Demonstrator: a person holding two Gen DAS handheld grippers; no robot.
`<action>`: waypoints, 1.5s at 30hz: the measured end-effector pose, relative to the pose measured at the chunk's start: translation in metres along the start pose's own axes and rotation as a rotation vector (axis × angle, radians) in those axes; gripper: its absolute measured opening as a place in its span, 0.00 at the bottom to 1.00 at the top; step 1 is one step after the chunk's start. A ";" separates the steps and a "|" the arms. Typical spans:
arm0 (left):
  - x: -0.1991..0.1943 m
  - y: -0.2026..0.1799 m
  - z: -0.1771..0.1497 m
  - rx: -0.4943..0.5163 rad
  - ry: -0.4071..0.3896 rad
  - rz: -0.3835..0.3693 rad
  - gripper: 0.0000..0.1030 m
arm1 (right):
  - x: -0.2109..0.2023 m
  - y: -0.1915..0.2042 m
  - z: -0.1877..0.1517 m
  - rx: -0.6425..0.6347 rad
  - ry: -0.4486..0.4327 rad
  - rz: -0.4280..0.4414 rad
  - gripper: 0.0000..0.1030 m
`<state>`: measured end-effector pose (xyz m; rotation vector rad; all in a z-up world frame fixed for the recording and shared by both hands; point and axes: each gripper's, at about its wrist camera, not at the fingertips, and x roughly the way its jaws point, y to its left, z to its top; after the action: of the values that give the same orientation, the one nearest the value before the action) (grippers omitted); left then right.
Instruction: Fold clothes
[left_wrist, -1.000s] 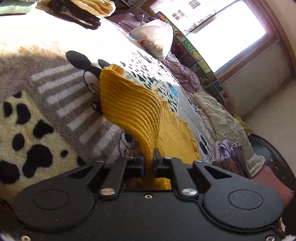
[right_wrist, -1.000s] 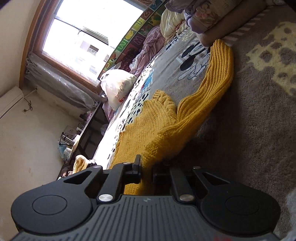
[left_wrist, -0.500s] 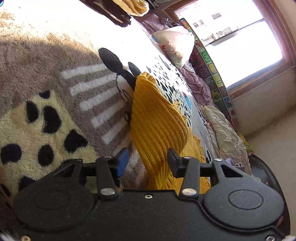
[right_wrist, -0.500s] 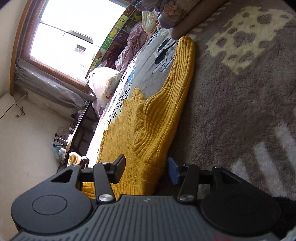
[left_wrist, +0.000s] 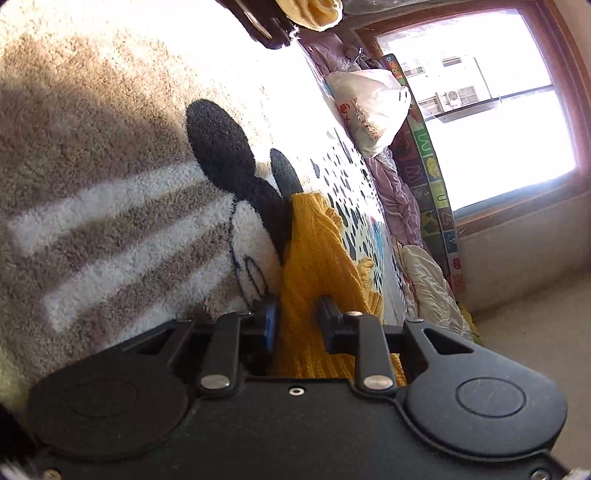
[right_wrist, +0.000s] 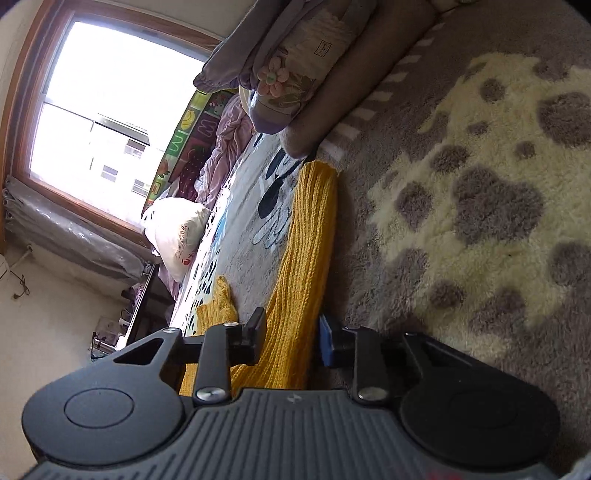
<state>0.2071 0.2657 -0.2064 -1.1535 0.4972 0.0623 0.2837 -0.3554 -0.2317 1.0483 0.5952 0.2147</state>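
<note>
The yellow knit sweater (left_wrist: 314, 266) lay folded in a long ribbed band on a plush blanket (left_wrist: 110, 229) printed with a cartoon mouse and spotted patches, which covered a bed beneath a bright window (left_wrist: 480, 122). In the left wrist view, the left gripper (left_wrist: 297, 321) sat low over the near end of the garment, its jaws closing with the thick knit edge between them; the blue-padded finger stood at the sweater's left side and the black finger (left_wrist: 327, 314) rested against the knit on the right, though a firm clamp could not be confirmed. In the right wrist view, the same sweater (right_wrist: 306, 266) ran away from the camera toward a brown bolster (right_wrist: 362, 85) at the far end of the bed, with a loose corner of knit lying to its left. The right gripper (right_wrist: 291, 332) straddled the near end of that band, its jaws also closing; the black finger (right_wrist: 256, 326) touched the sweater's left side, while the blue-padded finger (right_wrist: 327, 341) stood just beside its right edge, apparently with a narrow gap. A white plastic bag (right_wrist: 181, 232) sat on the bed near the window, beside crumpled mauve bedding (right_wrist: 225, 147) and a bright alphabet mat (right_wrist: 184, 147) propped against the wall. A bundle of lilac clothing with a pink flower (right_wrist: 273, 79) rested on the bolster.
</note>
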 end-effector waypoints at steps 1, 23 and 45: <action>0.004 -0.003 0.001 0.018 0.009 0.001 0.24 | 0.005 0.000 0.004 -0.004 0.000 -0.001 0.25; -0.059 -0.035 -0.006 0.493 -0.198 0.400 0.17 | -0.033 0.014 0.012 -0.109 -0.207 -0.095 0.11; -0.053 -0.063 0.002 0.768 -0.361 0.459 0.75 | -0.033 -0.001 0.009 -0.123 -0.217 -0.200 0.35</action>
<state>0.1796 0.2522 -0.1304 -0.2500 0.3972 0.4314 0.2611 -0.3770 -0.2179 0.8736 0.4796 -0.0375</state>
